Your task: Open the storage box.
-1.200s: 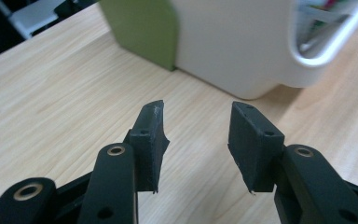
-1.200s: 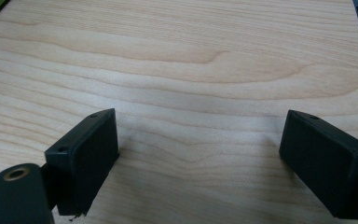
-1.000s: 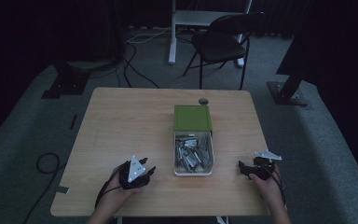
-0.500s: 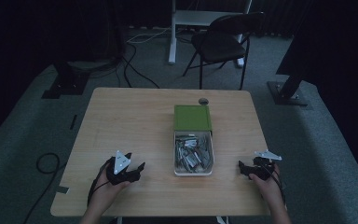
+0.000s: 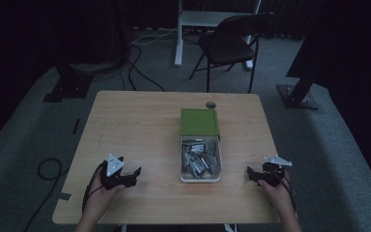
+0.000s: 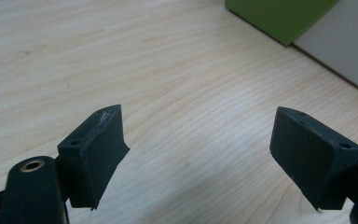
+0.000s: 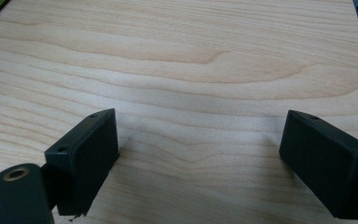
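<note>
Wide stretch of bare wood on the table point(image 5: 140, 121) here, plenty of room on the near-left half and along the far edge, with the near edge running just behind both hands. Dead centre sits the white tray point(image 5: 200, 179), packed with small silvery metal parts point(image 5: 200, 157), and its green lid point(image 5: 200, 122) lies flat right against the tray's far end. A small dark round object point(image 5: 211, 104) rests just beyond the lid, close to the far edge. The left gripper point(image 5: 134, 175) lies low near the front-left corner, pointing across toward the tray, with open tabletop between them; from the left gripper view the green lid point(image 6: 279, 16) and the pale tray wall point(image 6: 345, 46) show ahead and to the right. Its jaws have just been opening and now stand spread wide, nothing between them but wood grain. Over on the other side, the right gripper point(image 5: 251, 175) sits near the front-right edge, aimed back at the tray, well apart from it. In the right gripper view point(image 7: 200, 154) its jaws stand wide apart too, empty, bare table beneath.
</note>
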`<state>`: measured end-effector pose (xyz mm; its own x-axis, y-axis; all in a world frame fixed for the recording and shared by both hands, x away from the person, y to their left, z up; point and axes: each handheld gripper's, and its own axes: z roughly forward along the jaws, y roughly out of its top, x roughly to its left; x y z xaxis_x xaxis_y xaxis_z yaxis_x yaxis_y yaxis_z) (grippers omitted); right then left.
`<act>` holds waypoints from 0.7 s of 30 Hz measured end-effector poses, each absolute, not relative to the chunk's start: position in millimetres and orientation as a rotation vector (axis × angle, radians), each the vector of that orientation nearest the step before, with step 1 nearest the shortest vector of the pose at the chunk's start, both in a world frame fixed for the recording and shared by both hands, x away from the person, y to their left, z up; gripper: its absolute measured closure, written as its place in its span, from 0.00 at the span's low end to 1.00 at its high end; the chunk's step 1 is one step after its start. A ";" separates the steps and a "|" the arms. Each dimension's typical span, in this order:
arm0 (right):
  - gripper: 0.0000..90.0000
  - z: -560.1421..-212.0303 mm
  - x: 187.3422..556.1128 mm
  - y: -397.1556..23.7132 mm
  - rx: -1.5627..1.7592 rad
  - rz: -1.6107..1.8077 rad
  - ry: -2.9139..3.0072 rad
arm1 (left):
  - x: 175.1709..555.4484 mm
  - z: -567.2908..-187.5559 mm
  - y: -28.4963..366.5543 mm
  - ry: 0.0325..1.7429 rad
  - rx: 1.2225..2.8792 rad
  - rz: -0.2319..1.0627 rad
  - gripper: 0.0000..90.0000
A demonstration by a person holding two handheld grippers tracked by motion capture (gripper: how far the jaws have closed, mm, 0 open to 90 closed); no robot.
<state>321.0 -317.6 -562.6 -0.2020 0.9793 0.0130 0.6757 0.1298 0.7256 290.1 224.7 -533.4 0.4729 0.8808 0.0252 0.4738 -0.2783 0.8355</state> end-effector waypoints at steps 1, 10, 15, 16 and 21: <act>0.12 -562.6 321.0 -317.6 1.590 0.846 1.940 | 290.4 -534.0 226.5 1.147 1.913 0.625 0.18; 0.12 -562.7 321.0 -317.8 1.588 0.846 1.941 | 292.0 -531.2 250.4 1.232 1.938 0.635 0.12; 0.12 -562.7 321.0 -317.8 1.586 0.845 1.941 | 291.3 -533.7 262.7 1.303 1.930 0.646 0.11; 0.12 -562.7 321.0 -317.8 1.586 0.845 1.942 | 291.1 -534.4 264.4 1.324 1.921 0.646 0.11; 0.12 -562.7 321.0 -317.8 1.586 0.845 1.942 | 291.2 -535.8 274.0 1.387 1.907 0.663 0.11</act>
<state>321.0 -317.8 -562.7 -0.2041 0.9789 0.0109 0.6752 0.1327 0.7256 291.2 274.0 -535.8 0.3030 0.9529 0.0118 0.6075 -0.2027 0.7680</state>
